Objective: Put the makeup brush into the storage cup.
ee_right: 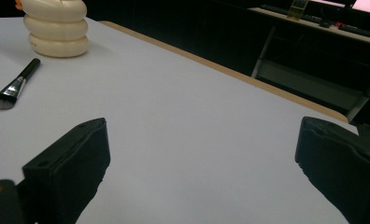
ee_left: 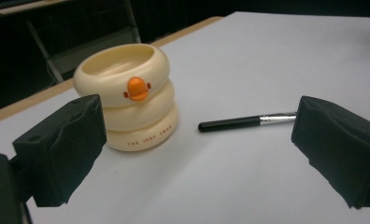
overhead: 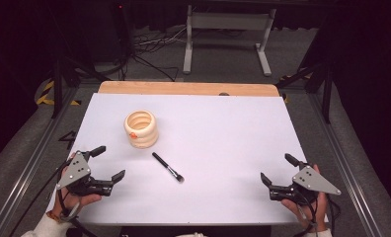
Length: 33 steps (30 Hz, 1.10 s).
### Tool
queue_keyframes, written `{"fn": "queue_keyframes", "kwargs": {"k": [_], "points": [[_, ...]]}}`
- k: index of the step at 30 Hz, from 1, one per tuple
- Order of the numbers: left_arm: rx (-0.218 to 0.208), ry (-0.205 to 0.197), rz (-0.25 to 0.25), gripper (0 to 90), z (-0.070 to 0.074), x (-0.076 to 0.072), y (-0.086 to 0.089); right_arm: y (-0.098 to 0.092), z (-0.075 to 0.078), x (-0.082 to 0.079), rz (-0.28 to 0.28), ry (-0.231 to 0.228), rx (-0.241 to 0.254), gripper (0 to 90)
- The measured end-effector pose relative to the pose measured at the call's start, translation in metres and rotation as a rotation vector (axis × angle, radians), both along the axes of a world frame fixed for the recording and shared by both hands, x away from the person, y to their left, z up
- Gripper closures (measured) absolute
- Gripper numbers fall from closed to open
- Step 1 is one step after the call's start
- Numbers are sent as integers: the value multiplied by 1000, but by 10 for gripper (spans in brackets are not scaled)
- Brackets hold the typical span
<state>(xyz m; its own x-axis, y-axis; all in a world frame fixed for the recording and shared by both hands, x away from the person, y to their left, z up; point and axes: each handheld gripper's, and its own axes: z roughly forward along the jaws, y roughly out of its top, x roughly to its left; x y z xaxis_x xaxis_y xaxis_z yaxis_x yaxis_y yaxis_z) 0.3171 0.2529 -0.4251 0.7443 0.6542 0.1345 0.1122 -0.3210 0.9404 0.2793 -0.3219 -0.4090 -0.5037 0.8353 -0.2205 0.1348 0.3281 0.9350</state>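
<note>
Left hand-held gripper (overhead: 110, 163) near the desk's (overhead: 223, 128) left front corner, spread wide, grasping nothing; right hand-held gripper (overhead: 277, 169) at the right front, likewise released and empty. Brush (overhead: 168, 167) flat on the desk between them, well apart from both, bristles toward the person. Cup (overhead: 141, 129) upright just behind it, probably its holder, though unproven. Best approached low from the left, jaws straddling the black handle crosswise, closed mid-handle, clear of the cup.

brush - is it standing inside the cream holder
No, the brush lies flat on the white table, apart from the cream ringed holder, whose opening looks empty in the high view.
</note>
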Motion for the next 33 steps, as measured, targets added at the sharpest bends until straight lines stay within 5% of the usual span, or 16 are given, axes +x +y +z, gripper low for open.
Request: {"fn": "queue_keyframes", "kwargs": {"k": [10, 16, 23, 26, 32, 33], "points": [[115, 64, -72, 80, -3, 6, -12, 3, -6, 6, 9, 48, -19, 46], [147, 93, -96, 80, -3, 11, -19, 5, -9, 6, 10, 63, -40, 46], [246, 135, -162, 81, 5, 24, -33, 7, -10, 6, 18, 72, -53, 49], [327, 155, -232, 76, 20, 34, -47, 8, -10, 7, 19, 78, -59, 49], [665, 146, -360, 97, 36, 48, -96, 7, -12, 7, 2, 88, -65, 53], [665, 146, -360, 98, 36, 48, -96, 7, -12, 7, 2, 88, -65, 53]]}}
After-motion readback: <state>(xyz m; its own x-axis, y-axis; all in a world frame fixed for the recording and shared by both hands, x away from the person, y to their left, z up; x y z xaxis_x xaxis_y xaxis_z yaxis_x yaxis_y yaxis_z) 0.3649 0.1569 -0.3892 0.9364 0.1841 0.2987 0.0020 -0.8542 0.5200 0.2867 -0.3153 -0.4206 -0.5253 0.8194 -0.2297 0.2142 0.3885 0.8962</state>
